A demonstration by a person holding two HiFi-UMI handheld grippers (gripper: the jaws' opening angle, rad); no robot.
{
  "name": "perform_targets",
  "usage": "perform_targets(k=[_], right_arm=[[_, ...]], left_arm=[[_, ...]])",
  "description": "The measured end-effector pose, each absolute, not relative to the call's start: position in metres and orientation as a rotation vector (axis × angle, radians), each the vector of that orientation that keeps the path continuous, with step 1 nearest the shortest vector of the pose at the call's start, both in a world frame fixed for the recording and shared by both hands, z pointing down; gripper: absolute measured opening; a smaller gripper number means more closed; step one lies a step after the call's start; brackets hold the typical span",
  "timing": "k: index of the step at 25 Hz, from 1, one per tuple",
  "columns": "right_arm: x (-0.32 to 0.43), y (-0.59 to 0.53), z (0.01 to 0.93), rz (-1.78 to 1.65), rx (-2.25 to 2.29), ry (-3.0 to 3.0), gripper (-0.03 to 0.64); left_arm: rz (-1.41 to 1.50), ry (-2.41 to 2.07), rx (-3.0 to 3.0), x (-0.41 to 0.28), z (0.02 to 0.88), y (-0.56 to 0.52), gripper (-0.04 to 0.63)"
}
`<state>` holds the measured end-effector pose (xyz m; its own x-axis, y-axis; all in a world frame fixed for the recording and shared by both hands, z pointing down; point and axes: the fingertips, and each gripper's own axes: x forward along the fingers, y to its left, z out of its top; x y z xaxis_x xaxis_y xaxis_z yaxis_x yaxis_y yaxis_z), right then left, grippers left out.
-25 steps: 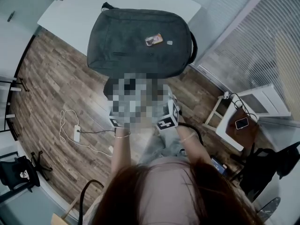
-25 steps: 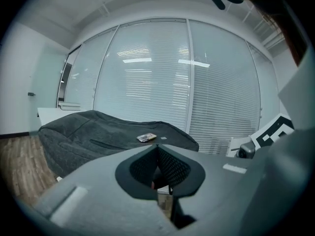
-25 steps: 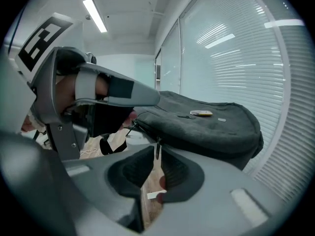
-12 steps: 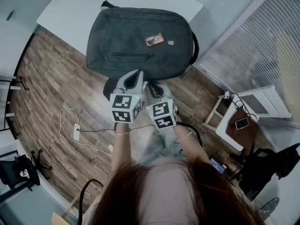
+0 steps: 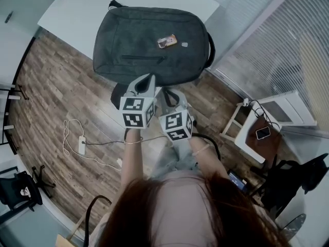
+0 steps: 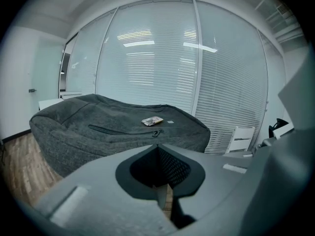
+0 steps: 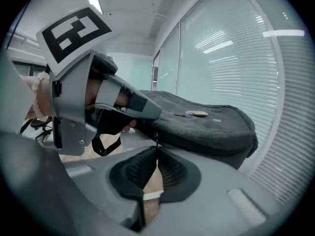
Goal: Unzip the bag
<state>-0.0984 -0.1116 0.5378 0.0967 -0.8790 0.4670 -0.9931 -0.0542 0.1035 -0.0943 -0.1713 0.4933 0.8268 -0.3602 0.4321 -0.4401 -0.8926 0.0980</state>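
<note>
A dark grey backpack (image 5: 149, 45) lies flat on the white table (image 5: 72, 14). Its front-pocket zipper (image 5: 141, 58) is closed, with the pull (image 6: 156, 132) at the right end. A small tag (image 5: 167, 41) lies on top of the bag. My left gripper (image 5: 148, 80) is shut and empty, its tip just short of the bag's near edge. Beside it, my right gripper (image 5: 165, 93) is also shut on nothing and sits slightly further back. In the right gripper view, the left gripper (image 7: 156, 113) points at the backpack (image 7: 206, 127). Seen from the left gripper (image 6: 158, 146), the backpack (image 6: 98, 127) fills the middle.
On the wood floor to the left lie a power strip (image 5: 82, 145) and its white cable. A low white side table (image 5: 257, 138) with a phone (image 5: 263, 133) stands at the right, by the blinds. A black chair (image 5: 20, 187) is at the lower left.
The left gripper has edged slightly forward toward the bag. The right gripper and the bag stay about where they were.
</note>
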Motion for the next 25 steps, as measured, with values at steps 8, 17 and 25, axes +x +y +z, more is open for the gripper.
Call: perform_targets(k=[8,17,25], right_arm=[[-0.088,-0.102,0.539,0.373,2.036,-1.755,0.011],[-0.073,-0.090,0.538,0.352,2.004,-1.749,0.012],[-0.049,-0.073,0.538,0.369,1.972,-1.781,0.011]], left_arm=[[0.623,-0.644,2.824,-0.094,0.495,-0.172,0.008],[0.609,-0.663,2.785,-0.095,0.497,-0.172,0.008],[0.580,-0.719,2.763,-0.095,0.495,-0.172,0.008]])
